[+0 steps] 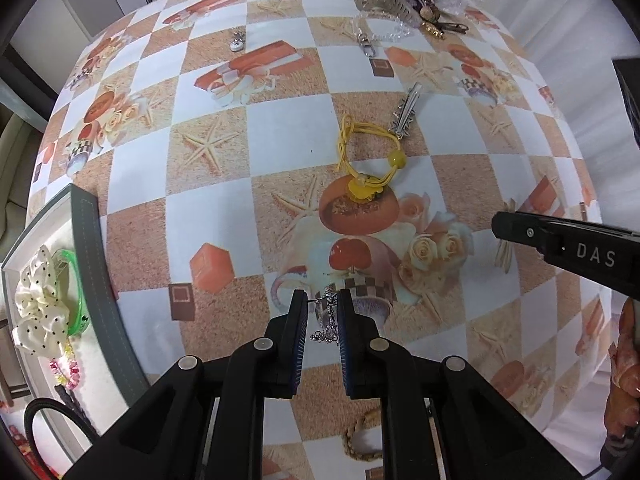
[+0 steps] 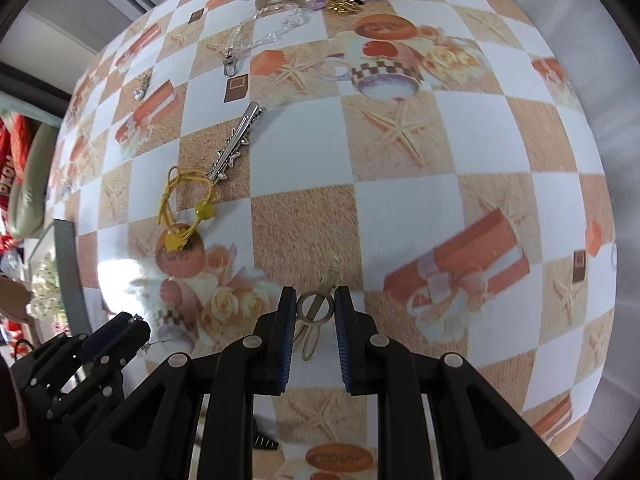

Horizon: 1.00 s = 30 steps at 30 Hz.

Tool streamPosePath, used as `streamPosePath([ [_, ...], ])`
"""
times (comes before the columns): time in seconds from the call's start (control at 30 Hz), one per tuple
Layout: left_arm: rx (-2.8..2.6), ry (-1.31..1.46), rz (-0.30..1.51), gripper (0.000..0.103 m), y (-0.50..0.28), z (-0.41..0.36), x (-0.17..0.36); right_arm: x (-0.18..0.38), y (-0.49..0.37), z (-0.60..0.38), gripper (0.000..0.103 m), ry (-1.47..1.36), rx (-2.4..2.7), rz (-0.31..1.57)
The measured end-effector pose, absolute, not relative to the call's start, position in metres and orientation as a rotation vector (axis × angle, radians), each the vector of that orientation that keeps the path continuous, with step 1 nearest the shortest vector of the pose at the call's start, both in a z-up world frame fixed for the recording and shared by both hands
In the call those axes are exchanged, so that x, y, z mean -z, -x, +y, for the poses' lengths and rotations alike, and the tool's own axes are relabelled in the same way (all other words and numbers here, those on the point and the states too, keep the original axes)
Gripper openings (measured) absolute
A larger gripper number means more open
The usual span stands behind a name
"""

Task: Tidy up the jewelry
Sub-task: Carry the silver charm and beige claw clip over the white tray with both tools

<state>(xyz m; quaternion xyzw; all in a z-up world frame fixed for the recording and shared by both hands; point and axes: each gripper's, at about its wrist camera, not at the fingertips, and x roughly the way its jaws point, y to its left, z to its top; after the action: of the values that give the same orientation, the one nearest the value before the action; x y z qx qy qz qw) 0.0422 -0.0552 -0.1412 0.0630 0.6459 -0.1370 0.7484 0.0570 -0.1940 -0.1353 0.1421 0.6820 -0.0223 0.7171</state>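
Left gripper (image 1: pixel 323 307) nearly closed, pinching silver chain (image 1: pixel 326 316); grey tray (image 1: pixel 94 264) only in its view. Right gripper (image 2: pixel 316 307) nearly closed, clamping gold ring clip (image 2: pixel 315 307).

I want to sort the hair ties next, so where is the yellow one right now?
The yellow hair tie lies mid-table in the left wrist view, beside the silver hair clip; in the right wrist view it sits left of centre.

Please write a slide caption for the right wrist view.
Right gripper shut on a gold hairpin above the checkered tablecloth.
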Motion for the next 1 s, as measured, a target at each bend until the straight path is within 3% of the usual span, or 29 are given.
streamPosePath([
  [0.37, 0.322, -0.128, 1.385, 0.019, -0.019, -0.029, 0.112, 0.108, -0.022, -0.243, 0.021, -0.405, 0.032, 1.505],
  [1.0, 0.283, -0.057, 1.349, 0.019, 0.015, 0.037, 0.082, 0.065, -0.009, -0.178, 0.021, -0.361, -0.062, 1.483],
])
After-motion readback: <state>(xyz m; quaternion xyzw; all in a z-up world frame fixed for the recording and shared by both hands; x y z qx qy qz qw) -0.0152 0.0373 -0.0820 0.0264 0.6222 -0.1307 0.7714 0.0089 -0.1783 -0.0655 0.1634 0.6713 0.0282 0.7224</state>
